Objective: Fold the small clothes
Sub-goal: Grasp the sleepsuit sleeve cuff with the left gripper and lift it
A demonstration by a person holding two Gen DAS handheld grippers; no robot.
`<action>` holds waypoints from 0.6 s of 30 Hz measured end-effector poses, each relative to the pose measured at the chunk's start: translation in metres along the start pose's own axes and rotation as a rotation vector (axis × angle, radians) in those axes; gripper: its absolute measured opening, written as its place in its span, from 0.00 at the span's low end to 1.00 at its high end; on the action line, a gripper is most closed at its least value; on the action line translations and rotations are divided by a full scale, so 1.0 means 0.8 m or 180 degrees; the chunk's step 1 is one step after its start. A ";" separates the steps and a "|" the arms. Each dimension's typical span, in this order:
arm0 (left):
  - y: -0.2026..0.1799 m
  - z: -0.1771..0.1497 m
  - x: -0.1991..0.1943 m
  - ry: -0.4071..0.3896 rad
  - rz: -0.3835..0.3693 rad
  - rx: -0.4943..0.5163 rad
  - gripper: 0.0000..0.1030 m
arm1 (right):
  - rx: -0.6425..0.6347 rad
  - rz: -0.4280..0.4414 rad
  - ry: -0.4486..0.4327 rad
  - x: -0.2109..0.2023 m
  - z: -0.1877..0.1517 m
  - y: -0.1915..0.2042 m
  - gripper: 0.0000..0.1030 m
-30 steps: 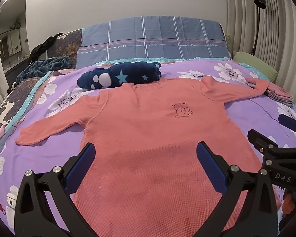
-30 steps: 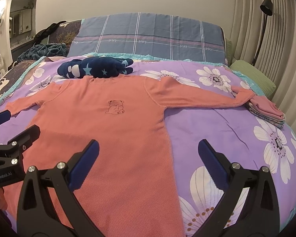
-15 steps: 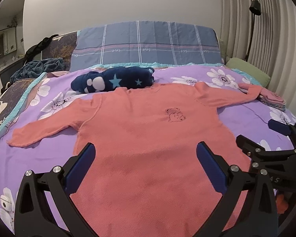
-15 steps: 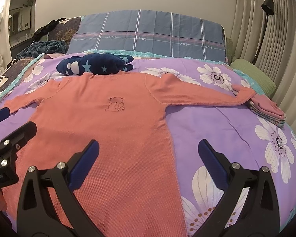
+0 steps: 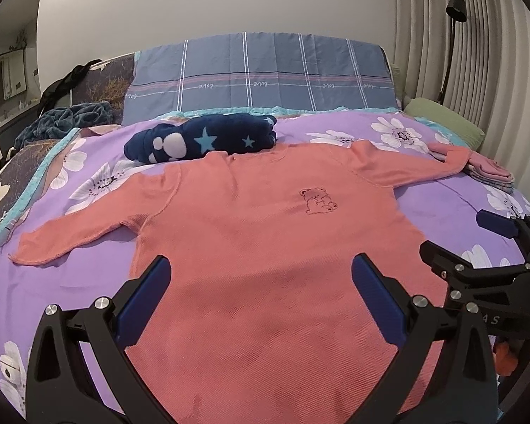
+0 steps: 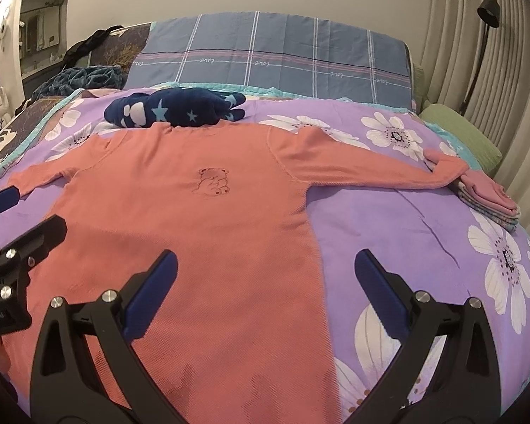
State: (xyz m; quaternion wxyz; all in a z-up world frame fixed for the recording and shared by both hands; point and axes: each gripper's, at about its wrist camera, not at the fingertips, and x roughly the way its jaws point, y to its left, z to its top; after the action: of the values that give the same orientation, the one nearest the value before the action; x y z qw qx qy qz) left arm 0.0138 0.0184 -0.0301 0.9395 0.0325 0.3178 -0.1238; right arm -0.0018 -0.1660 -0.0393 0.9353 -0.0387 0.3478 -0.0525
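1. Left gripper & right gripper: jaws wide open, nothing held.
2. Change vs a sec ago: both views drifted slightly, no grab yet, so folding not started, I'd say.
3. Pink shirt lies flat on bed, sleeves spread. Left jaws over its lower body; right jaws straddle its right side edge.

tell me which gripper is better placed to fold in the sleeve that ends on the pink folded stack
Right. The right gripper hangs open over the shirt's edge on that side, with that sleeve ahead of it. The left gripper is open over the shirt's middle.
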 end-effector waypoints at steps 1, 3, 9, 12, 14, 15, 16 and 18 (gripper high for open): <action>0.004 0.000 0.002 0.0017 -0.0025 -0.0036 0.99 | 0.0009 0.0014 0.0020 0.004 0.000 0.000 0.98; 0.012 0.000 0.006 0.0044 -0.0088 -0.0113 0.99 | 0.0030 0.0034 0.0056 0.009 0.000 -0.001 0.98; 0.079 -0.004 0.029 0.0184 -0.0321 -0.0563 0.68 | 0.0052 0.0001 0.0156 0.029 0.000 -0.006 0.98; 0.143 -0.011 0.040 0.0236 -0.0234 -0.0876 0.47 | 0.0059 0.0015 0.0172 0.037 0.003 -0.008 0.98; 0.184 -0.016 0.044 0.0245 -0.0090 -0.1072 0.45 | 0.0049 0.0053 0.0175 0.042 0.005 -0.008 0.98; 0.217 -0.020 0.046 0.0255 0.0005 -0.1261 0.45 | 0.0042 0.0068 0.0180 0.044 0.006 -0.007 0.98; 0.241 -0.025 0.049 0.0259 0.0057 -0.1405 0.45 | 0.0034 0.0084 0.0190 0.048 0.006 -0.007 0.98; 0.302 -0.037 0.054 0.0266 0.0137 -0.1813 0.45 | 0.0028 0.0080 0.0203 0.053 0.006 -0.007 0.98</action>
State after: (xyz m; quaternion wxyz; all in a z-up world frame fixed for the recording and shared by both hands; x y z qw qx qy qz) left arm 0.0905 0.2469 -0.0843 0.8992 -0.2209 0.3775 -0.0083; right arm 0.0329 -0.1764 -0.0622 0.9245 -0.0285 0.3777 -0.0434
